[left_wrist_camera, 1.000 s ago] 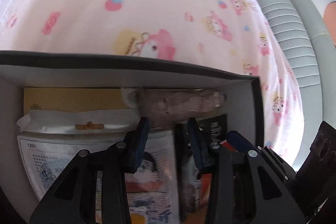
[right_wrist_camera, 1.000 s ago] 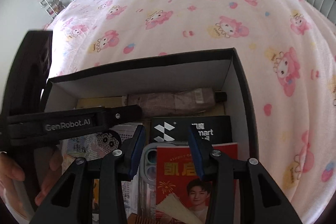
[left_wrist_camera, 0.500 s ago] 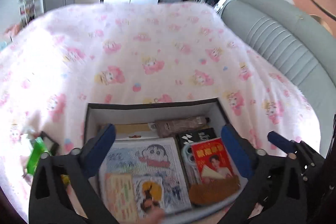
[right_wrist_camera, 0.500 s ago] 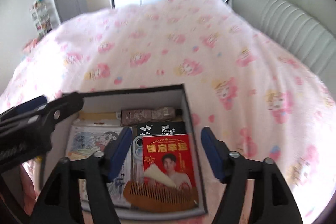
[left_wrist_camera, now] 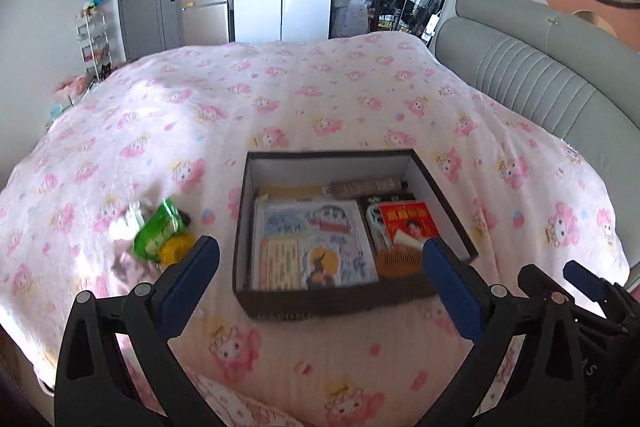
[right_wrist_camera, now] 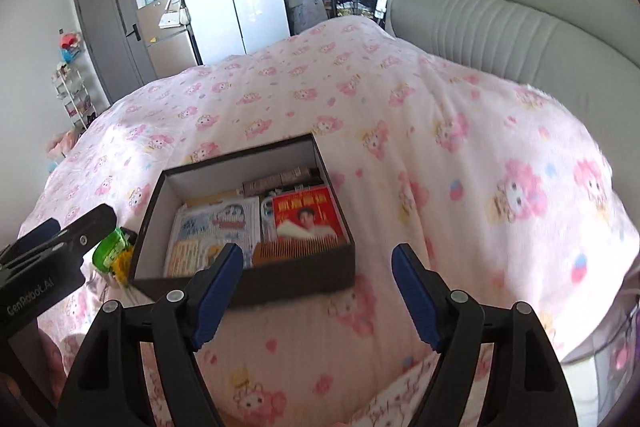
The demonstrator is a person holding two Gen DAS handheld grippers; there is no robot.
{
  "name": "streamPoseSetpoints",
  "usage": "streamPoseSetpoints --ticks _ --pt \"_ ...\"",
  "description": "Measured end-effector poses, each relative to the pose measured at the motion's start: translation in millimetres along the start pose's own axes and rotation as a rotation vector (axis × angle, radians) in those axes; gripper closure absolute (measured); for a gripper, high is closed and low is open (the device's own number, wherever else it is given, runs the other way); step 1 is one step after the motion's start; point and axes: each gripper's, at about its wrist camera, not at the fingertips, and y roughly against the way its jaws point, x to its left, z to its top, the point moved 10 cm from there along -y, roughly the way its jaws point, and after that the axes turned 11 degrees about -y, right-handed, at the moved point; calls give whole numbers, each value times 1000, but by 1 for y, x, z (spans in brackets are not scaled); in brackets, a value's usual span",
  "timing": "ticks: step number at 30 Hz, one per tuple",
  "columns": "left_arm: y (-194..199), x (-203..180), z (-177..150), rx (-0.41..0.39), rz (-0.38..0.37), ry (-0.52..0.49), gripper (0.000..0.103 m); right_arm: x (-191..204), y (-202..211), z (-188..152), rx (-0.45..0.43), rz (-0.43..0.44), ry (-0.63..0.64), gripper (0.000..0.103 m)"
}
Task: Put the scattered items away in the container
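Right wrist view alone shows "GenRobot.AI" lettering on left hand-held gripper (right_wrist_camera: 56, 251); both hand-held grippers gape empty.

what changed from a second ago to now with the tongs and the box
Both tongs, left and right, pulled back up out of the box and opened wide; neither holds anything. The box contents, such as the comb, stayed put, and the green packet still lies outside on the bed.

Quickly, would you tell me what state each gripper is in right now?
Left gripper: open, holding nothing.
Right gripper: open, holding nothing.
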Motion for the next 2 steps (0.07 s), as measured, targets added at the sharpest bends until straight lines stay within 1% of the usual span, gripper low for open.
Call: streamPoseSetpoints --ticks 2 --pt "2 -2 -19 27 -35 24 1 -4 1 -13 13 -2 -11 28"
